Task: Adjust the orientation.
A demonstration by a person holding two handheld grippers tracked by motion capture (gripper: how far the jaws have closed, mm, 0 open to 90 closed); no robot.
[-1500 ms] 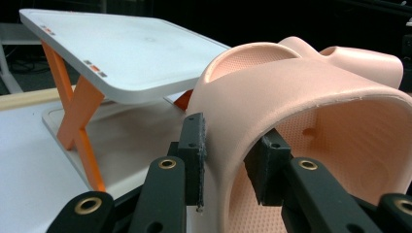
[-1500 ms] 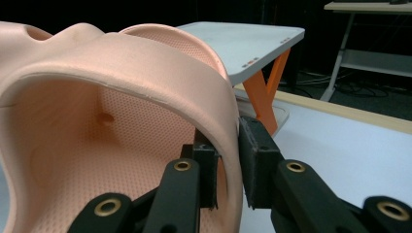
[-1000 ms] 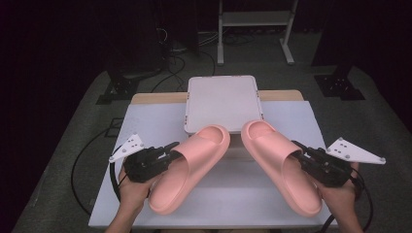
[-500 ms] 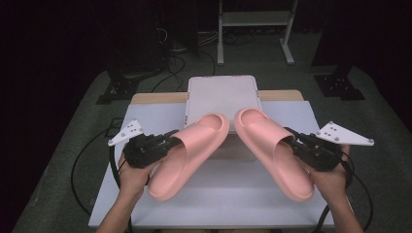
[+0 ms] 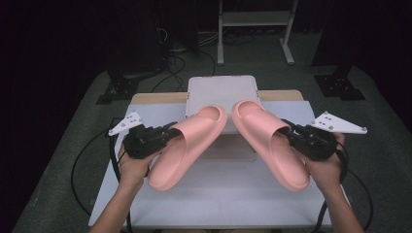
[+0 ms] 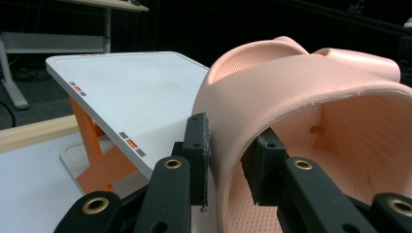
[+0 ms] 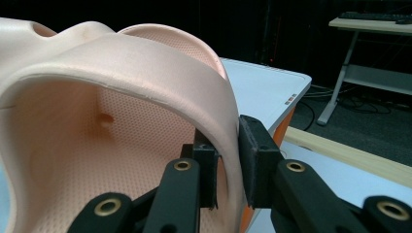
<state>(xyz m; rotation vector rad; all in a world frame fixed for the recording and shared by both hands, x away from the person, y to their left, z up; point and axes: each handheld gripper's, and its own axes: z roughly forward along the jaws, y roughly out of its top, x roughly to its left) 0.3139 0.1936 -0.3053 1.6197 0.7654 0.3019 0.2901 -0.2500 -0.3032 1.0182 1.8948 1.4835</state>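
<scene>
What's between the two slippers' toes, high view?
High view: the left slipper and right slipper have a narrow gap at the toes; through it shows the white tilted stand.

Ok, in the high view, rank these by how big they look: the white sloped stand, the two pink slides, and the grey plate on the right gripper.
1 and 2. Left slide and right slide: alike, no ranking.
3. White sloped stand: unsure, since the slides cover part of it.
4. Grey plate, plainly smallest.
</scene>
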